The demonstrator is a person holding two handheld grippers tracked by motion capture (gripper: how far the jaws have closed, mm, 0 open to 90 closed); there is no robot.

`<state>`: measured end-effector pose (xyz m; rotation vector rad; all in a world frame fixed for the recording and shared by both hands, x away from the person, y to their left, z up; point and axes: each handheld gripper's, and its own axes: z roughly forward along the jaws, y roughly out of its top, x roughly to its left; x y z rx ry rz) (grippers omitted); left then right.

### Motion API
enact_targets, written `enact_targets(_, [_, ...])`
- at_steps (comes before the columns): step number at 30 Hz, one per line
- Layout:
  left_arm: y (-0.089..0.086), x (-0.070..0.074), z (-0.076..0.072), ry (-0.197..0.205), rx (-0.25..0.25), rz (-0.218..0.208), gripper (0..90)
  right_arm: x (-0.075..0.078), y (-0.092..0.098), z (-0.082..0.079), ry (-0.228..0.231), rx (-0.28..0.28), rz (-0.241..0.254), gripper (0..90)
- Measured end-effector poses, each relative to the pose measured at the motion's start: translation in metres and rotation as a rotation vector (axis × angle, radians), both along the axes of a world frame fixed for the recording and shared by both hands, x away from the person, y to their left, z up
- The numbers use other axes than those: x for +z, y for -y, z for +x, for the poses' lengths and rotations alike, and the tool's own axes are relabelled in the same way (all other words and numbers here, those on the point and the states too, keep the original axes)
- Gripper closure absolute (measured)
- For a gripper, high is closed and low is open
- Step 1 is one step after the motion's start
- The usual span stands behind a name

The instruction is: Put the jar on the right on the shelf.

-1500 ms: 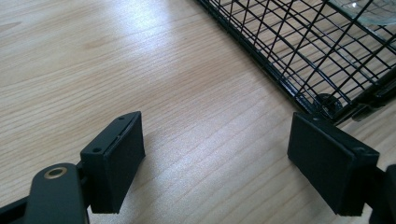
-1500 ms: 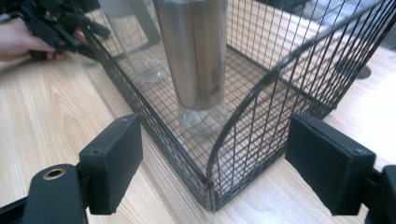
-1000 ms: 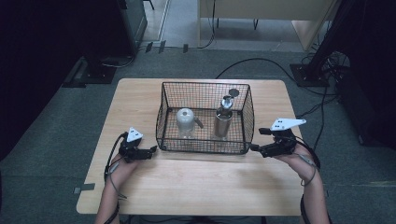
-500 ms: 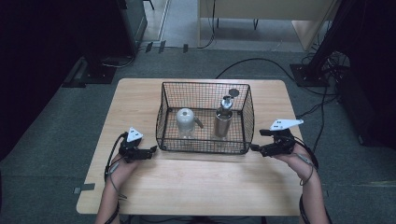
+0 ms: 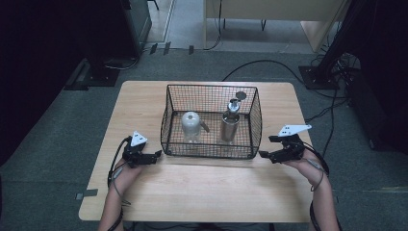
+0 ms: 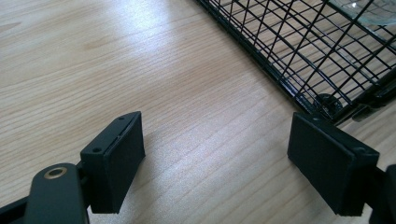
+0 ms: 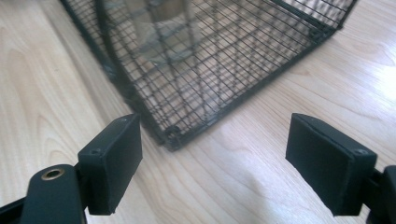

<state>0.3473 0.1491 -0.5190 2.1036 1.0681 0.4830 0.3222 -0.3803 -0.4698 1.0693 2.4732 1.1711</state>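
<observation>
A black wire basket (image 5: pixel 211 150) stands in the middle of the wooden table (image 5: pixel 202 192). Inside it are an upturned metal cup (image 5: pixel 190 124) and a steel bottle with a pump top (image 5: pixel 230 122). My left gripper (image 5: pixel 158 155) rests near the basket's front left corner, open with nothing between its pads. The same corner (image 6: pixel 327 100) lies just beyond its right pad. My right gripper (image 5: pixel 262 155) hovers low by the front right corner (image 7: pixel 172 133), open and empty, pointing at the basket.
A small round lid (image 5: pixel 240 96) lies behind the basket on the table. Cables (image 5: pixel 269 65) run over the grey floor behind the table. A dark cabinet (image 5: pixel 137 19) stands at the back left.
My right gripper has sunk a little toward the table beside the basket's front right corner. The left gripper has stayed put.
</observation>
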Motion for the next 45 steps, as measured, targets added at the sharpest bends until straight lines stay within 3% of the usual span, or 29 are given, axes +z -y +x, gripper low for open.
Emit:
enact_targets(41, [0.0,0.0,0.0,0.0,0.003,-0.001,18.8,-0.044,-0.005,0.02,-0.004,-0.107,-0.025,18.6])
enact_targets(45, [0.0,0.0,0.0,0.0,0.003,-0.001,18.8,-0.049,-0.007,0.021,-0.003,-0.111,-0.048,18.7])
